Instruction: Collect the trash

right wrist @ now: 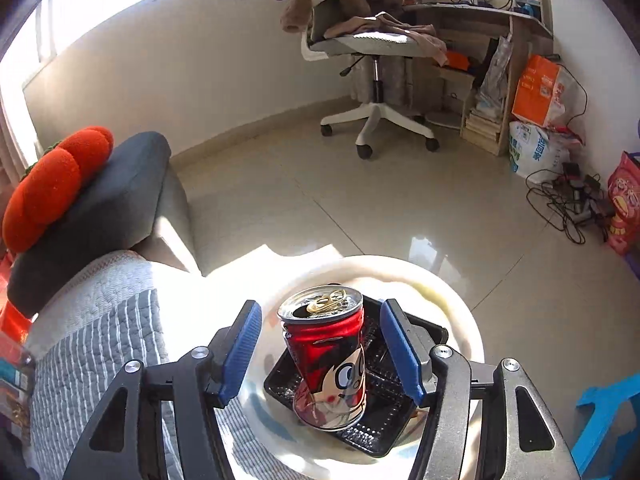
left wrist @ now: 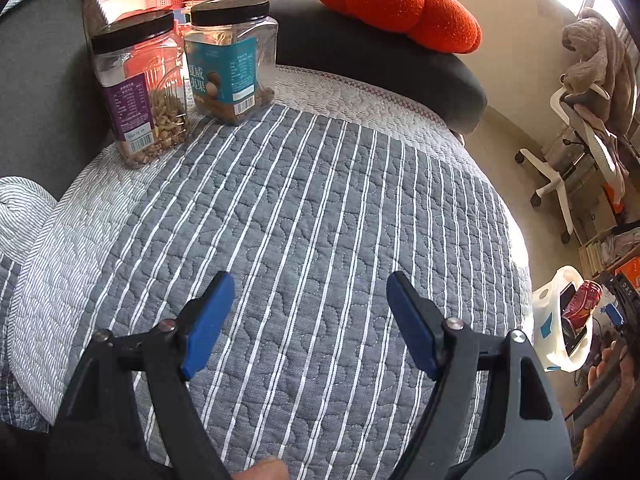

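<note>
Left wrist: jars beyond open tongs

the striped sofa cover lies bare ahead of the left tool, a broad clear stretch. two black-lidded jars stand close together at its far left corner, against the grey backrest. the dark armrest with the orange cushion closes the far end. beside the sofa, the white bin is crowded: a black tray fills its middle and a dented red can stands in it, between the right tool's blue pads with a gap each side. the tiled floor beyond is open up to the office chair.
</note>
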### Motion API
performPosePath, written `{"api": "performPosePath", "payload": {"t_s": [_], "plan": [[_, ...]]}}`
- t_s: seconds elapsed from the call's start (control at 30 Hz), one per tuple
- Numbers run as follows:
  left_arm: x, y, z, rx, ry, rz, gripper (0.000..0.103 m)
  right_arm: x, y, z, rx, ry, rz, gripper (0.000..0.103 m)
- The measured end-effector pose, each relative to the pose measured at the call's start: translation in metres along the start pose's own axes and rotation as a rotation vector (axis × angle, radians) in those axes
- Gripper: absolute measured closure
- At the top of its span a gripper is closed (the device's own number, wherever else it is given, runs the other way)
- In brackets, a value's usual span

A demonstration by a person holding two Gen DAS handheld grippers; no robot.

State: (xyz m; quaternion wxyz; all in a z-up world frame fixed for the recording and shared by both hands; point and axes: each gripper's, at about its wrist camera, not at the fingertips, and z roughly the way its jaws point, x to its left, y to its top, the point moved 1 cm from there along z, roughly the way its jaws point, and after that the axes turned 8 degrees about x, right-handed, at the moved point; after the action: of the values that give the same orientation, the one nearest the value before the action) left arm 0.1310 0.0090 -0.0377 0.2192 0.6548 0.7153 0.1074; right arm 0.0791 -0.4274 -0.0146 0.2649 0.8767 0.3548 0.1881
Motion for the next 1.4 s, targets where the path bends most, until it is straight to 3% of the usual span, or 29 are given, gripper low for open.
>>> {"api": "performPosePath", "payload": {"t_s": [0.1,0.2,0.27,0.33,0.37,0.43,0.5,0.57,0.7,0.87,1.03,1.4], "plan": [[-0.017,0.0,-0.031,-0.125,-0.002,0.085,0.024,-0.001,0.003,-0.024,-0.054,0.045,0.019,0.014],[-0.032,-0.006,-0.081,-0.348,0.021,0.162,0.022,0.013,0.002,-0.064,-0.16,0.064,-0.023,0.008],[-0.038,-0.013,-0.12,-0.535,0.03,0.184,0.001,0.028,-0.004,-0.1,-0.264,0.072,-0.082,0.002],[-0.038,-0.021,-0.15,-0.691,-0.008,0.173,0.001,0.045,-0.013,-0.138,-0.378,0.08,-0.139,0.0],[-0.037,-0.022,-0.159,-0.723,-0.041,0.164,0.001,0.05,-0.02,-0.156,-0.432,0.082,-0.157,0.0],[-0.037,-0.016,-0.164,-0.681,-0.087,0.164,0.0,0.059,-0.037,-0.189,-0.533,0.107,-0.186,0.0],[-0.041,-0.008,-0.158,-0.599,-0.112,0.168,0.0,0.067,-0.056,-0.206,-0.554,0.139,-0.22,0.0],[-0.046,-0.006,-0.151,-0.551,-0.119,0.182,0.001,0.076,-0.066,-0.202,-0.461,0.13,-0.282,0.0],[-0.062,-0.017,-0.133,-0.456,-0.135,0.254,0.001,0.071,-0.088,-0.184,-0.322,0.137,-0.261,0.0],[-0.07,-0.034,-0.111,-0.367,-0.128,0.279,0.001,0.064,-0.119,-0.171,-0.288,0.113,-0.265,0.0],[-0.082,-0.049,-0.103,-0.331,-0.11,0.329,0.001,0.059,-0.128,-0.155,-0.263,0.117,-0.271,0.0],[-0.088,-0.052,-0.097,-0.297,-0.125,0.346,0.001,0.061,-0.134,-0.158,-0.324,0.123,-0.312,0.0]]}}
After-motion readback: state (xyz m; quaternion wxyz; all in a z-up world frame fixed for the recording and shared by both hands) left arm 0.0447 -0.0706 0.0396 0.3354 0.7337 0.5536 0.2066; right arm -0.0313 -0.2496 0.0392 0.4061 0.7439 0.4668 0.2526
